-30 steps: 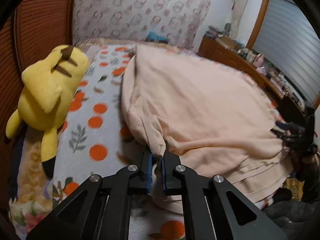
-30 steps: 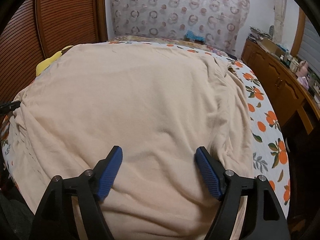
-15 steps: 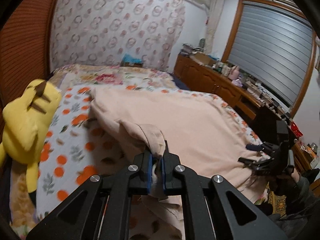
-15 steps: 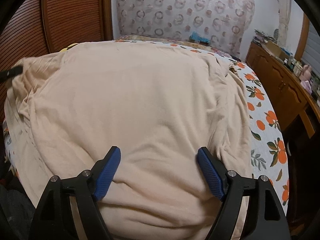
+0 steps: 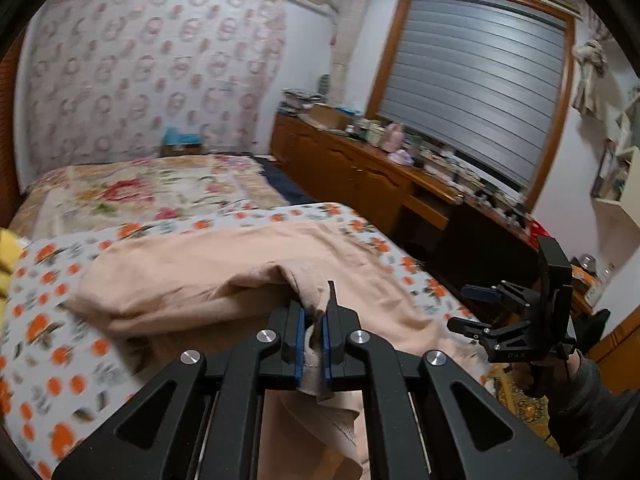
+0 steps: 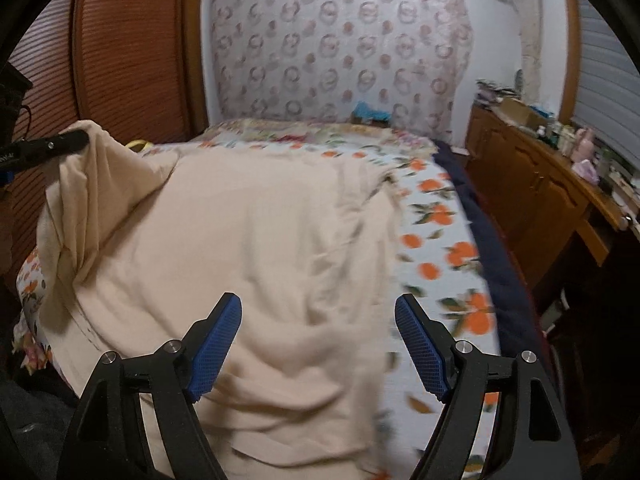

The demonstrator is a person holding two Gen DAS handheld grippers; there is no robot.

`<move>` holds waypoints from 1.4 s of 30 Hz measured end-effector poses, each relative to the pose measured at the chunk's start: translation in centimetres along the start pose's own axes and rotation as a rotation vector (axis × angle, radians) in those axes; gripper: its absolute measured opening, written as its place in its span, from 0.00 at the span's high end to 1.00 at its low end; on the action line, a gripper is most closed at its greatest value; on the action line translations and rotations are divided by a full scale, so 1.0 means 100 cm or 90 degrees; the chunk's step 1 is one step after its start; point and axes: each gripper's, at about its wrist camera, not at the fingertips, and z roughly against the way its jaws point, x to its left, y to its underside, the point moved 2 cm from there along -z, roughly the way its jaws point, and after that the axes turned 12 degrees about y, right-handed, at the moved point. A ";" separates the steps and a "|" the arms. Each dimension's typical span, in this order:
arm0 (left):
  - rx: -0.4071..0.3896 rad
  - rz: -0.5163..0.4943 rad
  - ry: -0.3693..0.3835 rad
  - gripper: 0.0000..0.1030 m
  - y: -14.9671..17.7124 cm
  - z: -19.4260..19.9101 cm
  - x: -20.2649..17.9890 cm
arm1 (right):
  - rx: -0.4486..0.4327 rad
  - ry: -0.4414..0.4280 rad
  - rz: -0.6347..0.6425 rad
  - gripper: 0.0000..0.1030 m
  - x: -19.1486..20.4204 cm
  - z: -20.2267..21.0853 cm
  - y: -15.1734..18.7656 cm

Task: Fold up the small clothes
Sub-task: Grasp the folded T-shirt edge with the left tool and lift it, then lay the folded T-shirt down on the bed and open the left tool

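Note:
A peach garment lies spread over the orange-print bedspread. My left gripper is shut on a corner of it and holds that corner lifted, with the cloth trailing down to the bed. In the right wrist view that raised corner hangs from the left gripper at the far left. My right gripper stands open above the garment's near edge, with nothing between its blue pads.
A yellow plush toy sits at the bed's left edge by the wooden slatted doors. A wooden dresser crowded with small items runs along the right, under a shuttered window. A person's sleeve shows behind the right gripper.
My left gripper has risen and swung toward the right with the garment corner in it, folding cloth over. The right gripper drew back and rose a little, still open.

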 end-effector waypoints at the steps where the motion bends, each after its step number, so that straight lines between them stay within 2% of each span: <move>1: 0.004 -0.006 0.011 0.93 -0.004 -0.007 -0.006 | -0.003 0.005 -0.005 0.22 -0.006 0.004 0.001; 9: 0.027 -0.063 0.099 0.93 -0.038 -0.040 -0.071 | -0.020 0.037 -0.033 0.22 -0.040 0.029 0.010; 12: 0.041 -0.072 0.108 0.93 -0.039 -0.047 -0.089 | -0.025 0.042 -0.043 0.22 -0.045 0.038 0.013; 14: 0.064 -0.077 0.097 0.93 -0.034 -0.053 -0.092 | -0.027 0.042 -0.050 0.22 -0.047 0.043 0.016; 17: 0.087 -0.075 0.082 0.81 -0.024 -0.057 -0.086 | -0.024 0.031 -0.056 0.22 -0.044 0.039 0.017; 19: 0.087 -0.065 0.078 0.59 -0.020 -0.053 -0.077 | -0.021 0.027 -0.056 0.22 -0.042 0.035 0.016; 21: 0.078 -0.059 0.054 0.53 -0.018 -0.047 -0.066 | -0.020 0.022 -0.054 0.22 -0.044 0.031 0.013; 24: 0.073 -0.047 0.009 0.29 -0.014 -0.039 -0.047 | -0.022 0.013 -0.052 0.22 -0.044 0.022 0.007; 25: 0.067 -0.041 -0.008 0.26 -0.011 -0.032 -0.039 | -0.022 0.011 -0.051 0.22 -0.043 0.021 0.005; 35: 0.052 0.001 -0.121 0.25 0.008 -0.004 0.011 | -0.038 -0.024 -0.025 0.22 -0.024 0.005 -0.013; 42: 0.042 0.011 -0.153 0.25 0.017 0.012 0.031 | -0.044 -0.041 -0.010 0.22 -0.011 0.000 -0.022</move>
